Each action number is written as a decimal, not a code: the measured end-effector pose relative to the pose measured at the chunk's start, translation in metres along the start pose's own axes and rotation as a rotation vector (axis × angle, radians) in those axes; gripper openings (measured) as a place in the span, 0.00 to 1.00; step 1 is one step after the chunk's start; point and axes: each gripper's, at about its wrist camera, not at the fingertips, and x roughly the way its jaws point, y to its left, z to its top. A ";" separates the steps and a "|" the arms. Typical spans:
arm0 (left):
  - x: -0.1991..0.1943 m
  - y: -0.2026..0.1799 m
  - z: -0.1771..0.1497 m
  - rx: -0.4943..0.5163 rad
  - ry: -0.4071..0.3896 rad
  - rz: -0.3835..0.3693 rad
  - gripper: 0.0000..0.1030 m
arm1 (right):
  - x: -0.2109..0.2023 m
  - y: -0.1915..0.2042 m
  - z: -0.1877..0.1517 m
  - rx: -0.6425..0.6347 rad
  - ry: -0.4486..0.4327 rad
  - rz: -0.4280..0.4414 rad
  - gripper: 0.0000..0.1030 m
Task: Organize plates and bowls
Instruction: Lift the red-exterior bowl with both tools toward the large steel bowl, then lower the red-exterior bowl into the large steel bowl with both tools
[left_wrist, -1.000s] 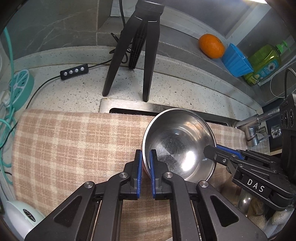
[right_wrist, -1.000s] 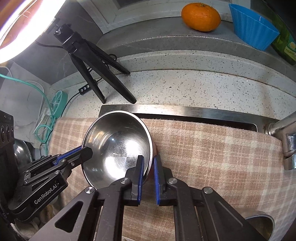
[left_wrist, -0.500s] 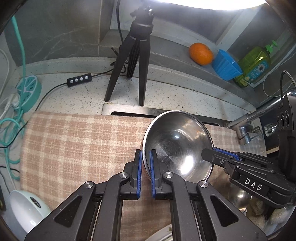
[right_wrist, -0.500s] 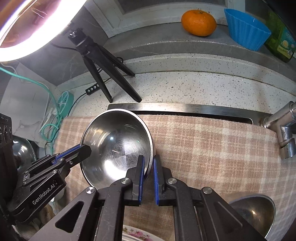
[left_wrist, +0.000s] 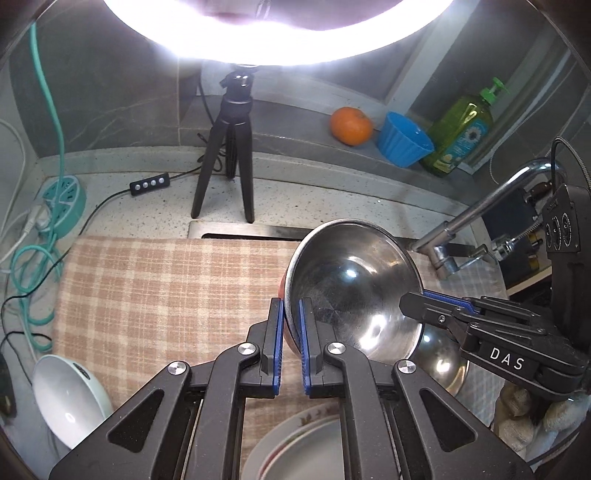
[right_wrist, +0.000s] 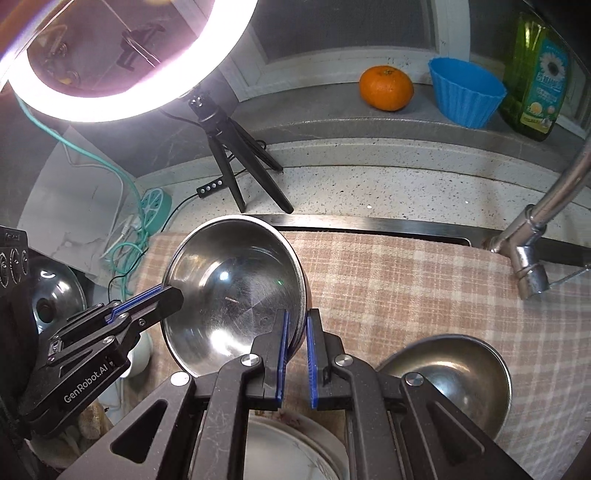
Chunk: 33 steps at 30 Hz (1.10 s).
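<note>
Plaid cloth (left_wrist: 155, 288), steel bowl (left_wrist: 354, 284), "DAS" right gripper (left_wrist: 406, 304), "GenRobot.AI" left gripper (right_wrist: 175, 293)

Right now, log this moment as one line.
left gripper: shut on steel bowl | right gripper: shut on same bowl | bowl: off cloth

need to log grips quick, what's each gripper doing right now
left gripper: closed on the steel bowl rim.
right gripper: closed on the same bowl's opposite rim.
</note>
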 end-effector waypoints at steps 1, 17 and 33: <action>-0.002 -0.004 -0.002 0.005 -0.002 -0.003 0.06 | -0.003 -0.001 -0.001 0.001 -0.002 -0.001 0.08; 0.001 -0.078 -0.026 0.112 0.021 -0.072 0.06 | -0.060 -0.049 -0.046 0.055 -0.036 -0.067 0.09; 0.039 -0.124 -0.043 0.171 0.112 -0.088 0.06 | -0.060 -0.110 -0.079 0.126 -0.005 -0.125 0.09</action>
